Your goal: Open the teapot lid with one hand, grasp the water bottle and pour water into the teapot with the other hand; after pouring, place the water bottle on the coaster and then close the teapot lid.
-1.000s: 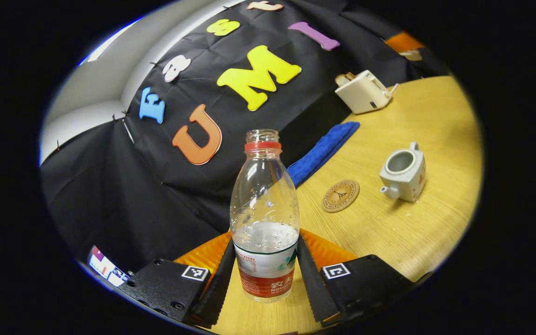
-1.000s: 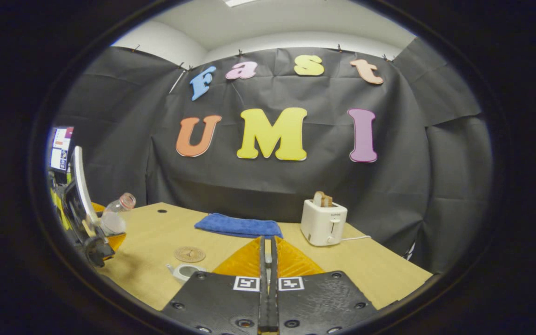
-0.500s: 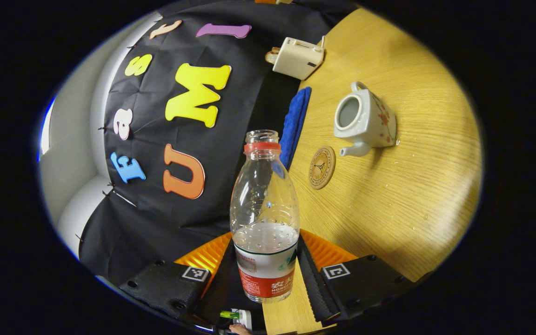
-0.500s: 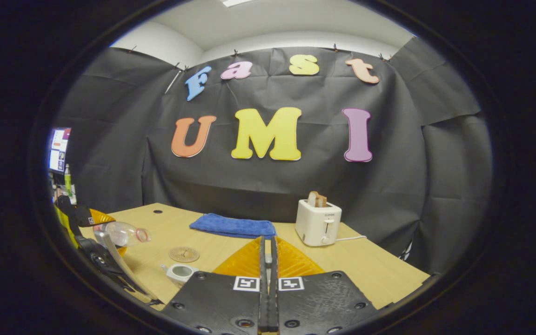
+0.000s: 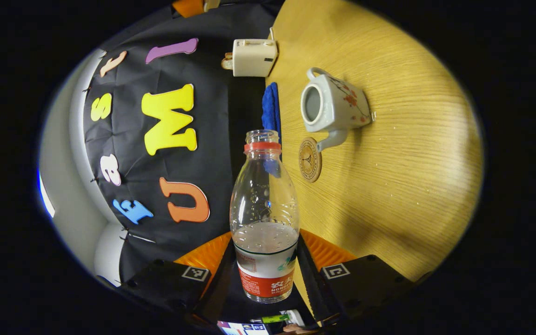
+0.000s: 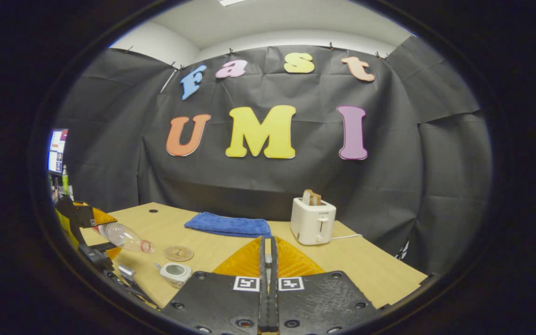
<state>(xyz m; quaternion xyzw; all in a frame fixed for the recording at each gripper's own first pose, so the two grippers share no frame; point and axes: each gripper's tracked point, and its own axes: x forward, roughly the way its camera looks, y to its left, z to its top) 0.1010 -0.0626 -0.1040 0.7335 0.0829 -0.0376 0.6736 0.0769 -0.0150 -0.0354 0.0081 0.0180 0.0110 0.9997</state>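
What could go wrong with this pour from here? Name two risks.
1. The water bottle, tilted in the left gripper, has its uncapped mouth short of the teapot, so water may land on the table or the coaster.
2. The teapot opening is narrow, so a fast tip could splash over its rim.

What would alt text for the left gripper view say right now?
The left hand-held gripper clamps an uncapped water bottle, with an open, lidless teapot and a coaster on the wooden table beyond.
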